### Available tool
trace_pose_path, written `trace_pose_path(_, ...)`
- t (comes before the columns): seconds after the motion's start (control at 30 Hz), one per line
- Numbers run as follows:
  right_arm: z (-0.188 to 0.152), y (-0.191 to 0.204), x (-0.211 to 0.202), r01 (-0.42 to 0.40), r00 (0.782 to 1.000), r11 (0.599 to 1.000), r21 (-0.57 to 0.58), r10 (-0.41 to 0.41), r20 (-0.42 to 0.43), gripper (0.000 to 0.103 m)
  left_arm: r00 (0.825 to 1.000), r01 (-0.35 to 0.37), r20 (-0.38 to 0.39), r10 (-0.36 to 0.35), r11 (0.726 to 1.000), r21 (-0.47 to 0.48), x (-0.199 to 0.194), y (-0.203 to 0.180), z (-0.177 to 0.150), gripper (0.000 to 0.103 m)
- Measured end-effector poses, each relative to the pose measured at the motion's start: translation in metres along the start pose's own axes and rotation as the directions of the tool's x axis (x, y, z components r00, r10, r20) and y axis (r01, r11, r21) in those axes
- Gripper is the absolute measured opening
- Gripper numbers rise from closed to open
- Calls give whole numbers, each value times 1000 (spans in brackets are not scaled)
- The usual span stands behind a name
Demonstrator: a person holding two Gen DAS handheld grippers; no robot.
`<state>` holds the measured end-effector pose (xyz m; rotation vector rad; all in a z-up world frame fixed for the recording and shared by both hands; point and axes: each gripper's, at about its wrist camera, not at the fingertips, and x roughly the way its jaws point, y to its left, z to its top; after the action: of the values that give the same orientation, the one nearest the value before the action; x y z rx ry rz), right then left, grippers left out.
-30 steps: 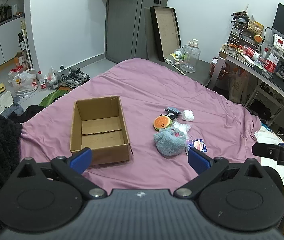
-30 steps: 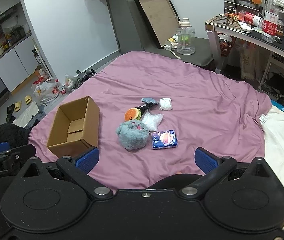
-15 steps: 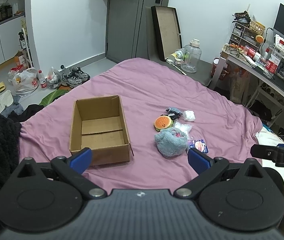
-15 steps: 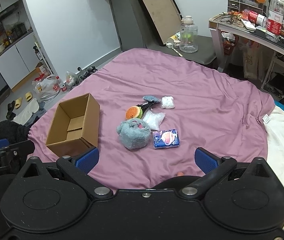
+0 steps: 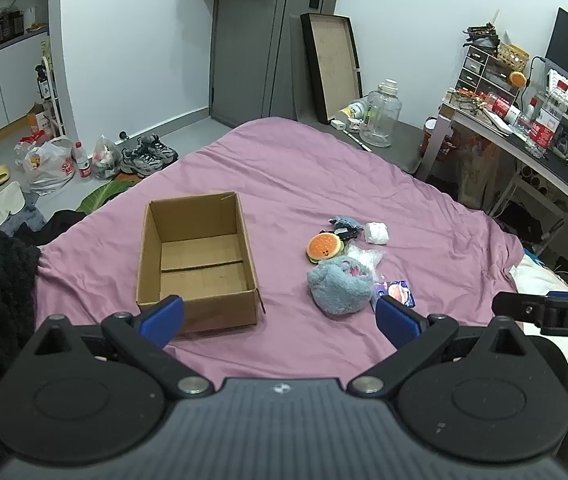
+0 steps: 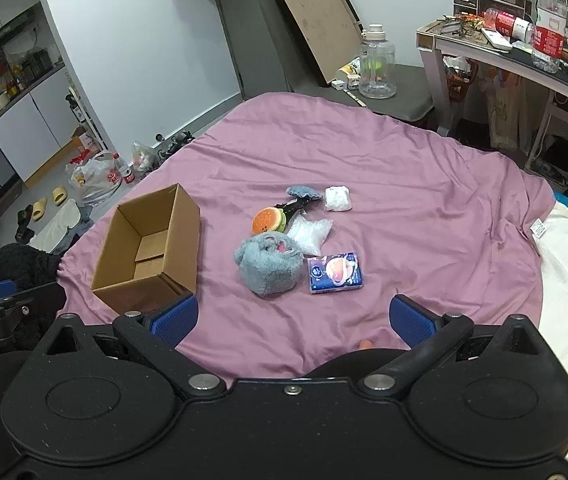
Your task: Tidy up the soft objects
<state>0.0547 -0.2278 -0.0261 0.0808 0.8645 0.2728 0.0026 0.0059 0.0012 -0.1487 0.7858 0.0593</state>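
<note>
Both grippers, left gripper point(image 5: 280, 316) and right gripper point(image 6: 294, 318), are hanging wide and empty above the bed point(image 6: 424, 200), grey plush point(image 6: 269, 266) lying beside the empty cardboard box point(image 6: 152, 246), likely light and squashy, best pinched mid-body.

Bed point(image 6: 404, 184) under a purple sheet, wrinkled. Resting on it: an open box point(image 6: 148, 248), at left and empty; beside it to the right, a cluster comprising a grey plush point(image 6: 270, 268), burger toy point(image 6: 269, 219), clear bag point(image 6: 310, 232), tissue pack point(image 6: 335, 273), white bundle point(image 6: 338, 199) and a small blue-grey item point(image 6: 302, 191).
</note>
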Motion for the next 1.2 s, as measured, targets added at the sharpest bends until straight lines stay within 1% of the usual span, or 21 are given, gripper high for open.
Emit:
trace_pose_path(0.3, 3, -12, 14, -33, 999, 999, 38, 32, 22, 103, 1000, -2, 18, 2, 1000, -14, 10, 1, -3, 101)
trace_pose_path(0.4, 8, -19, 23, -55, 998, 996, 75, 53, 24, 103, 1000, -4, 24, 4, 1000, -20, 17, 0, -1, 101)
trace_pose_path(0.57, 14, -23, 43, -93, 995, 991, 98, 90, 30, 102, 999, 10, 31, -9, 999, -36, 33, -2, 2, 100)
trace_pose_path(0.73, 21, -27, 70, -111, 994, 984, 138, 111, 11, 98, 999, 24, 28, -23, 999, -34, 53, -6, 6, 99)
trace_pose_path(0.8, 23, -30, 81, -118, 993, 980, 161, 119, -2, 92, 999, 30, 27, -29, 999, -39, 61, -5, 7, 98)
trace_pose_path(0.93, 29, -36, 102, -128, 990, 969, 212, 136, -28, 87, 999, 33, 7, -33, 999, -37, 80, -10, 9, 91)
trace_pose_path(1.03, 31, -39, 116, -121, 990, 965, 233, 134, -43, 84, 999, 40, -12, -40, 999, -37, 94, -12, 12, 86)
trace_pose_path(1.1, 33, -42, 126, -129, 988, 959, 253, 147, -54, 80, 999, 45, -25, -46, 998, -48, 103, -12, 13, 81)
trace_pose_path(1.2, 34, -44, 141, -139, 984, 951, 277, 164, -69, 77, 998, 47, -35, -49, 997, -66, 116, -12, 15, 76)
